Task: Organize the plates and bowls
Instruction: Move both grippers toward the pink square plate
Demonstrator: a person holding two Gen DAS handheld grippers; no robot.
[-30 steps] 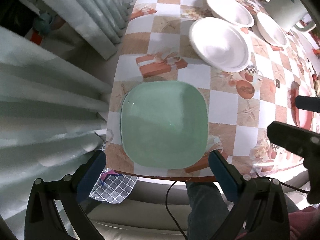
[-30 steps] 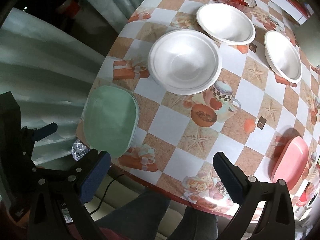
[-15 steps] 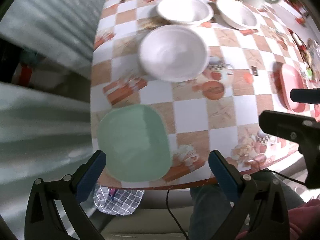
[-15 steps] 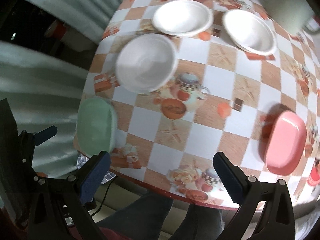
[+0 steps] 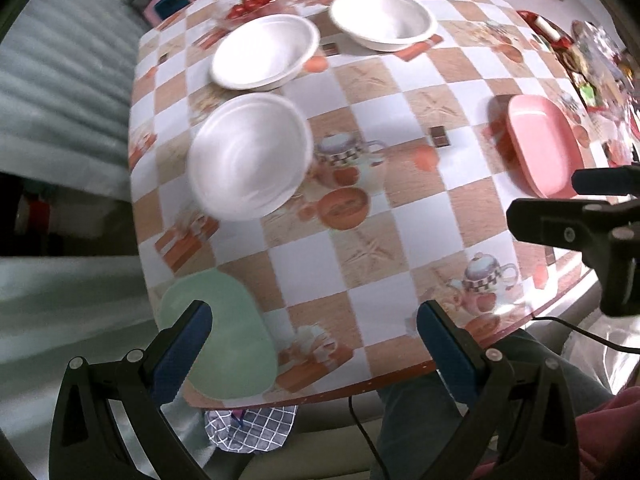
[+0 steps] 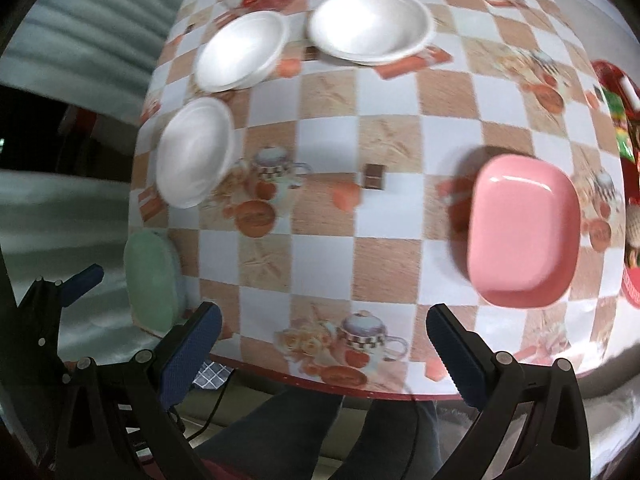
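Your left gripper and right gripper hover with jaws spread wide and empty above the counter.

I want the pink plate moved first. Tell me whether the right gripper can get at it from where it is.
Probably yes. The right gripper is open and empty, and the pink plate lies flat ahead and to its right, with only bare tablecloth between them.

Three white bowls sit upright at the far left, a green plate near left, and a pink plate right.
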